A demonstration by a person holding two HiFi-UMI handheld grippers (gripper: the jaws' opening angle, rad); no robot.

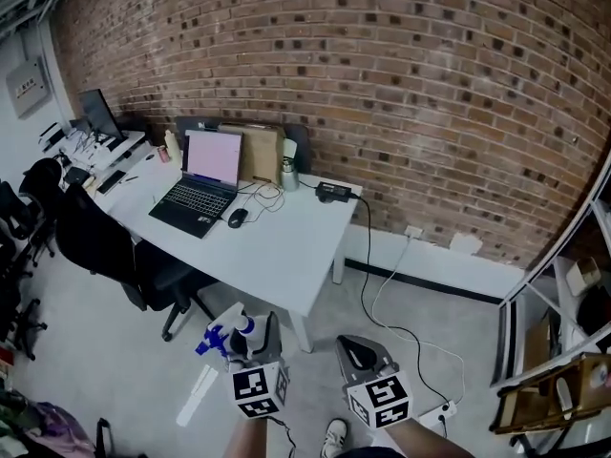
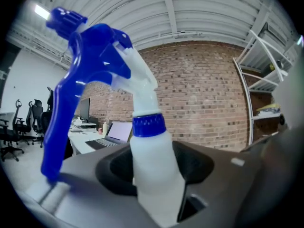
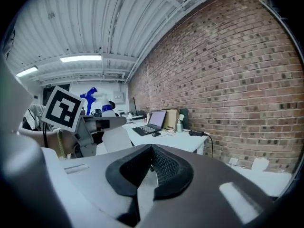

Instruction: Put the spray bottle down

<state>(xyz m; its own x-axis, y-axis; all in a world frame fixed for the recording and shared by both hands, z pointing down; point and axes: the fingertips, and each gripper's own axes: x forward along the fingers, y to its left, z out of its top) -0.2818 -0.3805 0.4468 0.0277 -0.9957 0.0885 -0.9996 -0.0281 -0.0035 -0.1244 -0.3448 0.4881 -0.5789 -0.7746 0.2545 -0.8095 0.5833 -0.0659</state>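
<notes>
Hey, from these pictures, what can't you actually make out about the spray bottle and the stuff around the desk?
- Spray bottle base: in the left gripper view it is sunk between the jaws of the left hand-held gripper. In the head view that gripper covers it.
- Laptop screen: in the head view it is too small and washed out to read.
- Shelving: in the head view it is cut off by the right edge.

White desk [image 1: 286, 246], open laptop [image 1: 202, 187], mouse [image 1: 237, 218]
</notes>
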